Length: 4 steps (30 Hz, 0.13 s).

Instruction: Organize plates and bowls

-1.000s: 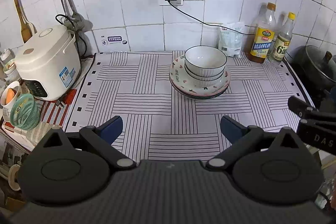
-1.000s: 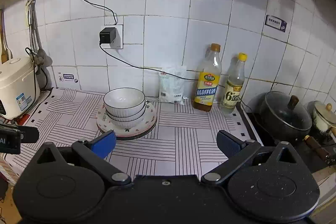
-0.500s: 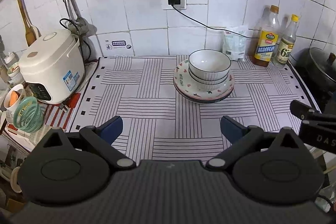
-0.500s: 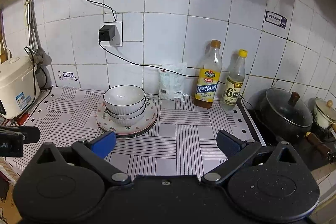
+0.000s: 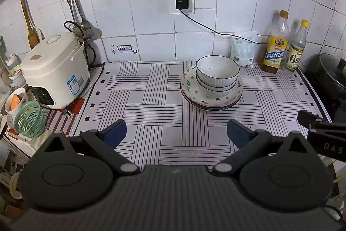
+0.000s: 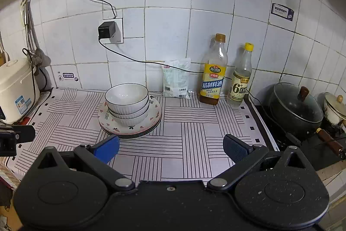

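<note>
Centrally, ribbed round bowls [image 5: 217, 77] nested atop glossy plates [image 5: 210, 99]; both tongs wide, empty.

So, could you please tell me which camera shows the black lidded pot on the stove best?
The right wrist view: the black lidded pot appears whole there, with its glass lid and brown knob. The left wrist view catches only part of it, cut off at the frame's right edge.

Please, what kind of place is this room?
Most likely a home kitchen counter: a rice cooker stands at the left, a lidded pot sits on a stove at the right, and sauce bottles stand against the tiled wall behind stacked bowls and plates.
</note>
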### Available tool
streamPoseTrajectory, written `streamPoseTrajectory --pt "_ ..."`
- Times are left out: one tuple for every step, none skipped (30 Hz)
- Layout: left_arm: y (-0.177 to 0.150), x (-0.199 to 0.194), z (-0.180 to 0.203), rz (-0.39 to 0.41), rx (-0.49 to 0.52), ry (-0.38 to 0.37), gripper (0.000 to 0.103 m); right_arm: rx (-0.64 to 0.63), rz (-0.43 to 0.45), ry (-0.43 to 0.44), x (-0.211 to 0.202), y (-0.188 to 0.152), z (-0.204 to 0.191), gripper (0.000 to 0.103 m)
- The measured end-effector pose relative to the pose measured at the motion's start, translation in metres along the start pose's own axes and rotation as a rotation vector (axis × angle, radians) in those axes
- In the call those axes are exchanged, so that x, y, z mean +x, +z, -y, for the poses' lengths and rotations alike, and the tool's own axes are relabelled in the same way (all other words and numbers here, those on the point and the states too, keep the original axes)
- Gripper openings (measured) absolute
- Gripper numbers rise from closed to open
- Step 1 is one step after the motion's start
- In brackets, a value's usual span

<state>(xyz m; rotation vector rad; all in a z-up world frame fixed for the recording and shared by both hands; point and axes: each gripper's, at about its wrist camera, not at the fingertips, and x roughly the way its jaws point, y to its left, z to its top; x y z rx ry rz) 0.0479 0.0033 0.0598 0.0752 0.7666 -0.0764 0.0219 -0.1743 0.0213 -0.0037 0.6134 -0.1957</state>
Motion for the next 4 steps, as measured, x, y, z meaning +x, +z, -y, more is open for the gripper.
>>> streamPoseTrajectory --pt "0.0001 0.0001 0.0001 -0.002 -0.001 0.0 0.101 -0.001 0.0 0.0 0.0001 0.0 -0.0002 0.103" --pt "0.0002 0.0002 -0.0002 -0.005 -0.004 -0.003 0.101 -0.003 -0.001 0.0 0.0002 0.0 -0.0006 0.103" --pt "0.0002 0.0001 -0.0004 -0.008 -0.006 -0.006 0.101 -0.004 -0.002 0.001 0.0002 0.0001 -0.0008 0.103" --pt "0.0001 0.0004 -0.0008 -0.015 -0.007 -0.011 0.101 -0.005 -0.002 0.002 0.0003 0.0001 -0.001 0.103"
